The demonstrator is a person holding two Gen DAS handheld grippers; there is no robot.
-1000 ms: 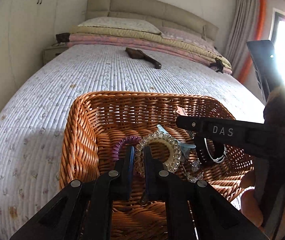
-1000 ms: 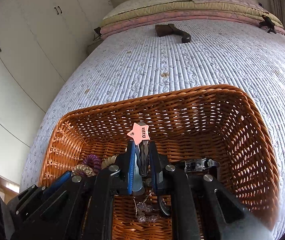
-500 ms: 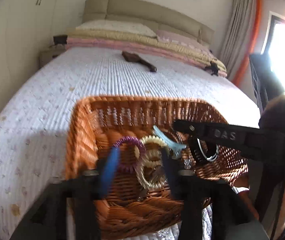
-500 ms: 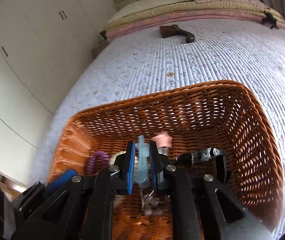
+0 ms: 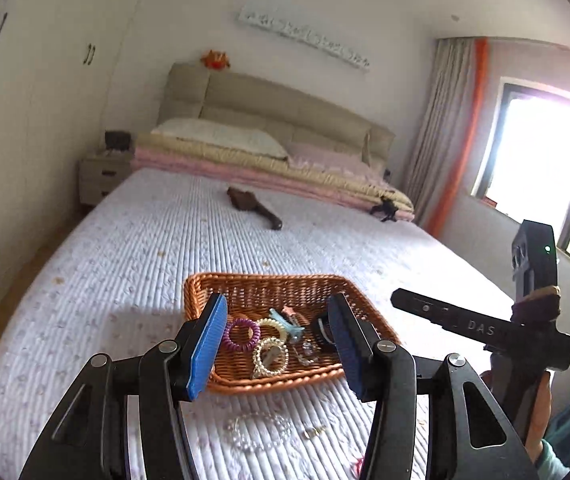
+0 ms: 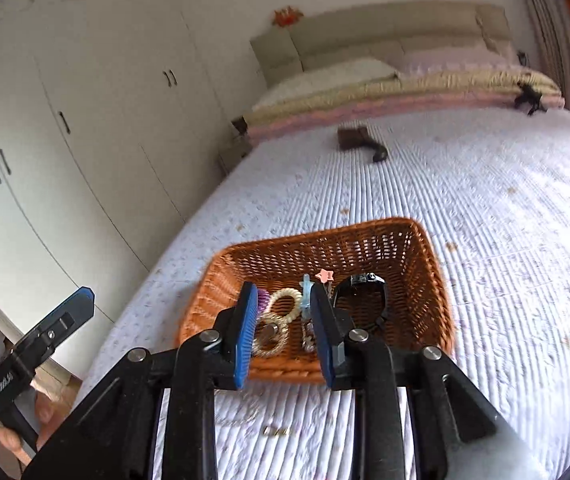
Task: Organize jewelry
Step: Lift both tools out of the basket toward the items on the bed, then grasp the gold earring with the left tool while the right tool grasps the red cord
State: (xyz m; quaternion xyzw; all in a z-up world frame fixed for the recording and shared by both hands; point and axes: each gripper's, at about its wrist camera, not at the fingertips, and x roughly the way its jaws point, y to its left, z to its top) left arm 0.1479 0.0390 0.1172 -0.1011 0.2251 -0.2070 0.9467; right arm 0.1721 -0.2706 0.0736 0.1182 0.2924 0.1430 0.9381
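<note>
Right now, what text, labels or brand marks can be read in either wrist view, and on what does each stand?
"DAS": white letters on the black arm of the right gripper, seen in the left wrist view.
White lettering along the body of the left gripper, seen in the right wrist view: too blurred to read.
White wall sign above the bed's headboard: raised lettering, too small and blurred to read.
Nothing else carries readable text.

1. We see daylight flare white through the window (image 5: 541, 168), washing the left view's right side.
2. Fisheye bends our edges; the right view's headboard (image 6: 385, 36) blurs.
</note>
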